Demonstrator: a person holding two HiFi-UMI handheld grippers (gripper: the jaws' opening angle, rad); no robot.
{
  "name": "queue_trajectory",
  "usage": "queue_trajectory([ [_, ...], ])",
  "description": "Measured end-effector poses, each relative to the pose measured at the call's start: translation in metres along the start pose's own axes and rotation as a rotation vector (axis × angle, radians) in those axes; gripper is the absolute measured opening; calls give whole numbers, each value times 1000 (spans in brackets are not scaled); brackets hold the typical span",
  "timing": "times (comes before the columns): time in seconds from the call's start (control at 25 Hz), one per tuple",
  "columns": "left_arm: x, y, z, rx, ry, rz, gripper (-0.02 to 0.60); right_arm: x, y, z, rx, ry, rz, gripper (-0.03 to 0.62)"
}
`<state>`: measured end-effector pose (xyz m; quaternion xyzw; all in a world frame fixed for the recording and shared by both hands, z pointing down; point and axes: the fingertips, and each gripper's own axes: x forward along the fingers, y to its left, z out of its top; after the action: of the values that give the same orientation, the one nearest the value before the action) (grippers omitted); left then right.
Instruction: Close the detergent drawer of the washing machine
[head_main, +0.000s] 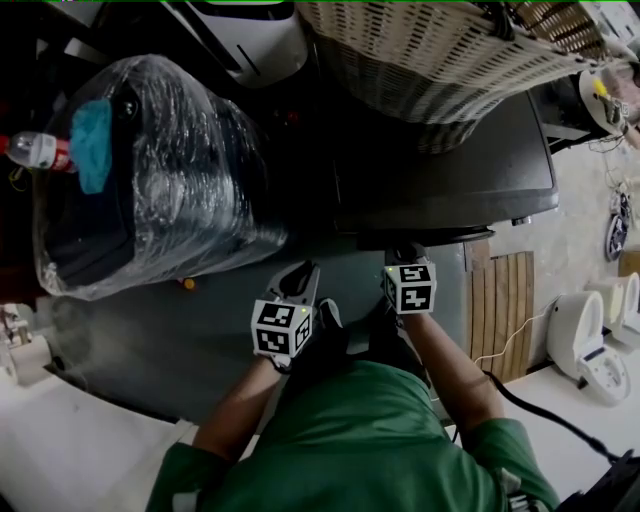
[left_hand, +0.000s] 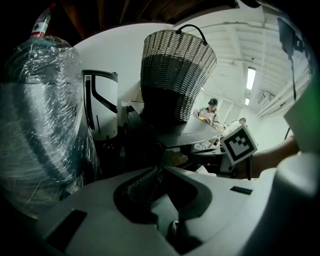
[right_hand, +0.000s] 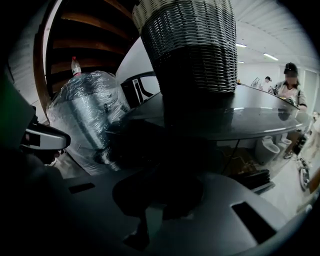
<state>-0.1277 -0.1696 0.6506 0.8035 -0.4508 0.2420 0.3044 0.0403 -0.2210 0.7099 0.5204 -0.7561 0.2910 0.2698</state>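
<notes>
The washing machine (head_main: 470, 170) is a dark grey box at the right of the head view, with a wicker basket (head_main: 430, 50) on its lid. A dark strip, seemingly the detergent drawer (head_main: 445, 238), juts slightly from under the lid's front edge. My right gripper (head_main: 405, 258) has its tip right at that strip; whether it touches is lost in shadow, and so are its jaws. My left gripper (head_main: 300, 278) hangs free to the left, away from the machine. One ribbed pad (left_hand: 142, 184) shows in the left gripper view, with a dark gap beside it and nothing held.
A big plastic-wrapped dark bundle (head_main: 150, 170) with a blue cloth (head_main: 92, 140) stands at the left, close to my left gripper. A bottle (head_main: 35, 150) lies beside it. A wooden slat mat (head_main: 505, 310) and white appliances (head_main: 590, 345) are on the floor at the right.
</notes>
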Motion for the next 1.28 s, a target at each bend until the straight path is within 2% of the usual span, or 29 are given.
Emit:
queue_trajectory([
  [0.16,-4,-6,2,8,-15,-8,54,-4,3,2,-8,-6,2,21],
  [0.36,-12,-5,11,5,-56,8,54,-26,12,17,-64,-70,8,21],
  [0.64,-36,11,44,6,-162,71,54,-80,20,79,-92,-236,3,21],
  [0.8,-54,8,70,23,-237,88,54,-118,25,113,-101,-329,15,21],
  [1.0,-81,-13,112,114,-337,99,54,-164,31,141,-78,-421,30,21],
  [1.28,-132,-47,182,175,-519,82,54,-231,39,188,-185,-575,38,21],
])
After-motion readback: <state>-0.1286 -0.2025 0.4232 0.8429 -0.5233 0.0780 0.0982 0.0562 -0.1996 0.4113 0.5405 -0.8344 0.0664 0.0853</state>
